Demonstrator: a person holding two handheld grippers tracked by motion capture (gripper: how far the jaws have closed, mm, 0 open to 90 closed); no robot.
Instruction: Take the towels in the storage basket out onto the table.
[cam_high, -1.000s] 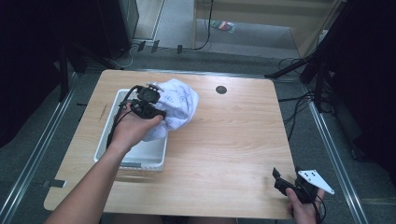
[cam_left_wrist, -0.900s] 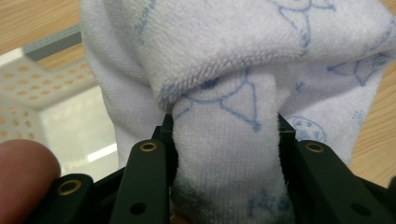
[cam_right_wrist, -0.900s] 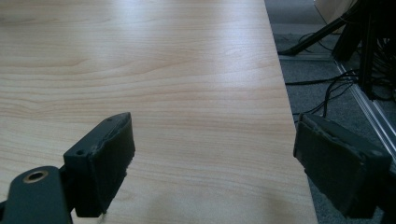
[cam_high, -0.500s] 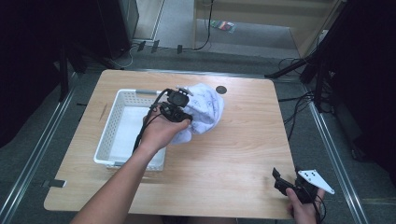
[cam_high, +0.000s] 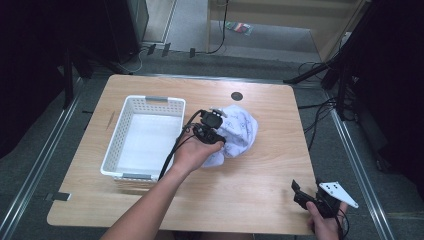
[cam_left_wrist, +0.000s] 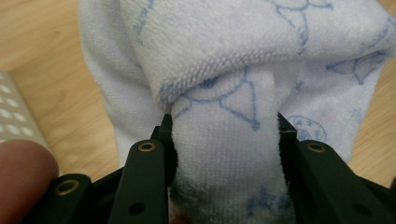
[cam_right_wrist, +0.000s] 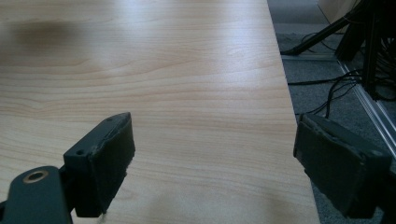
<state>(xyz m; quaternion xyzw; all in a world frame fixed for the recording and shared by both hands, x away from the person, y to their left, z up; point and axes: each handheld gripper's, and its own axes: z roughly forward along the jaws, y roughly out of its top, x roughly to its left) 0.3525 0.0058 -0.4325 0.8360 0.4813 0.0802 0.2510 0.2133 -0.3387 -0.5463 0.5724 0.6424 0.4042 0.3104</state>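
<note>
Towel (cam_high: 235, 131), white with blue print, sits bunched on the wooden table (cam_high: 260, 185) just right of the white basket (cam_high: 120, 145); the left gripper (cam_left_wrist: 224, 135) pinches a fold of it. Bare tabletop lies between it and the right gripper (cam_right_wrist: 212, 158), gaping wide and empty over the near right edge.

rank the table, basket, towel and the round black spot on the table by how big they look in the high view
1. table
2. white basket
3. towel, bunched and shut in the left gripper
4. black spot
</note>
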